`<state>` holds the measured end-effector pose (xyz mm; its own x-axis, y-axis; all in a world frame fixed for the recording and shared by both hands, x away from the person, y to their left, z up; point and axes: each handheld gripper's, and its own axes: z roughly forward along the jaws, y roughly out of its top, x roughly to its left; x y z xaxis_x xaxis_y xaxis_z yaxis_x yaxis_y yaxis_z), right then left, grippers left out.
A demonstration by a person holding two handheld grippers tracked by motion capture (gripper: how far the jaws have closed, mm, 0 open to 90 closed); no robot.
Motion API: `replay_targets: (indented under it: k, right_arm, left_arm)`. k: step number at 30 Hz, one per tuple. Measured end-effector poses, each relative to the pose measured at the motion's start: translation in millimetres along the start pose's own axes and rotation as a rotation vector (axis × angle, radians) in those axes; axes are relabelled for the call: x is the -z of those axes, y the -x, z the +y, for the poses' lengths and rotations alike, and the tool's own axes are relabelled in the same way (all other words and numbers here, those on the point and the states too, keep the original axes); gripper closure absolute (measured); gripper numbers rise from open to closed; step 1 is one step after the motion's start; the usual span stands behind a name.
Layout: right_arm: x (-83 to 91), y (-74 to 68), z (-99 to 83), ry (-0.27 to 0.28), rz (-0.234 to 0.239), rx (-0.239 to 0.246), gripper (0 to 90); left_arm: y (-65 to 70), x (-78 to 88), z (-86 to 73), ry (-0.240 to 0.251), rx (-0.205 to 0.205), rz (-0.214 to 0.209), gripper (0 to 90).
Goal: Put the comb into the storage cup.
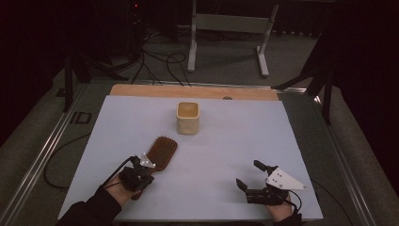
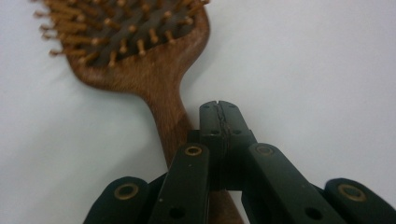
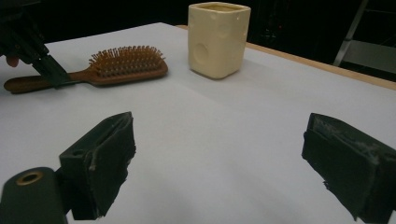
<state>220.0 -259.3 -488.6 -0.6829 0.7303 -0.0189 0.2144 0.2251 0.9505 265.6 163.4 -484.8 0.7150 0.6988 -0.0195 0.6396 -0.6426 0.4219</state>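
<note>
Table [image 1: 141, 117] covered by a pale sheet, wooden edge strip visible along the far side. Cream square cup [image 1: 187, 117] stands upright near the far middle of the sheet, round dimples in its walls, well apart from both hands. Nothing lies between the cup and the hairbrush. Beyond the table: cables on the floor and the legs of a white stand.

Hairbrush [image 1: 161, 151] lies flat on the left half of the sheet, bristles up, head toward the cup, handle toward the person. Dark brown wood, oval head, dark pad set with light wooden pins with rounded tips. The handle narrows from the head and runs under the left tongs.

Left tongs [image 2: 219, 122]: jaws closed, tips meeting, sitting at the handle just beside its right edge in the left gripper view. Whether they press on the handle cannot be told; the right gripper view shows the black tip resting against the handle from above.

Right tongs [image 1: 250, 176]: jaws spread wide, nothing between them, low over bare sheet at the near right, well apart from brush and cup.
</note>
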Motion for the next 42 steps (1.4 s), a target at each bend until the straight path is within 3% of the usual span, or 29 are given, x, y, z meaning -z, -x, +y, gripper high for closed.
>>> replay_targets:
  k: [8,15,18,22,28,35,42]
  right_arm:
    - [0.0,0.3,-0.1,0.0,0.0,-0.001,9.3]
    - [-0.7,-0.1,0.0,-0.002,0.003,-0.003,9.3]
    - [-0.9,-0.2,-0.1,-0.006,0.004,0.005,9.3]
    - [-0.3,-0.6,0.1,-0.005,0.001,0.003,9.3]
    - [-1.0,-1.0,0.0,-0.003,0.005,0.007,9.3]
    - [-0.8,-0.8,0.0,-0.002,0.001,0.007,9.3]
    - [-1.1,-0.4,-0.4,-0.004,-0.001,0.008,9.3]
  left_arm:
    - [-10.2,1.8,-7.4,-0.047,-0.001,0.025,90.0]
    - [-15.0,4.2,-12.0,-0.054,0.0,0.03,90.0]
    - [-15.3,6.3,-12.7,-0.076,-0.032,0.003,90.0]
    - [-13.6,10.6,-12.8,-0.09,-0.058,0.0,90.0]
    - [-17.9,21.3,-10.5,-0.075,-0.052,-0.007,90.0]
    - [-25.7,29.3,-6.0,-0.074,-0.038,0.022,82.0]
    - [-31.9,32.6,-1.3,-0.079,-0.027,0.046,66.1]
